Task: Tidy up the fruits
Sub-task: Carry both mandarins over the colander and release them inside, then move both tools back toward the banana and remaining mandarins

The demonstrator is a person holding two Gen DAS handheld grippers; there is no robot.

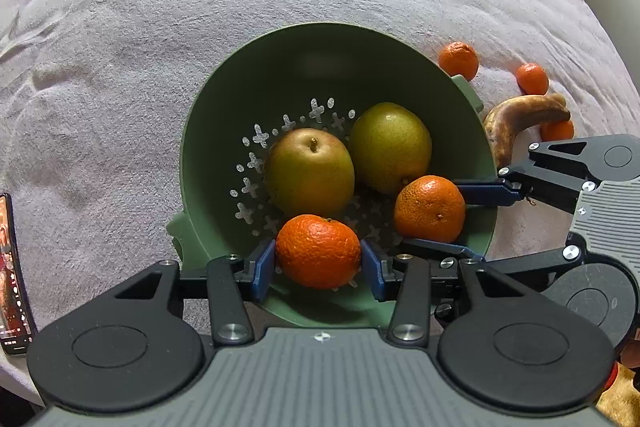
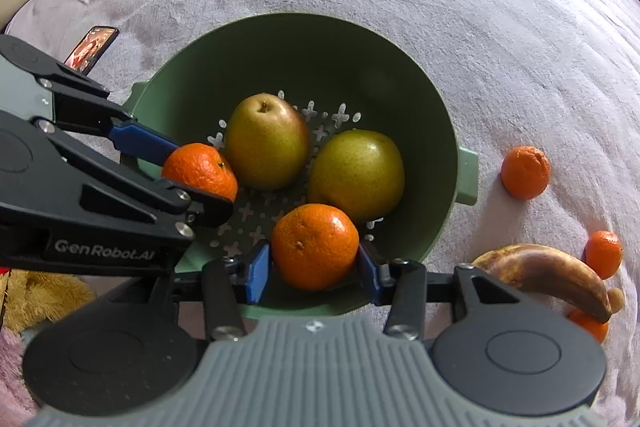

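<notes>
A green colander bowl stands on a pale plush cloth with two green-yellow pears in it. My left gripper is shut on a mandarin just above the bowl's near side. In the right wrist view this left gripper comes in from the left. My right gripper is shut on a second mandarin inside the bowl, beside the pears. The right gripper reaches in from the right in the left wrist view.
Three loose mandarins and a browned banana lie on the cloth right of the bowl. A phone with a lit screen lies at the left. A yellow plush thing is at the near left.
</notes>
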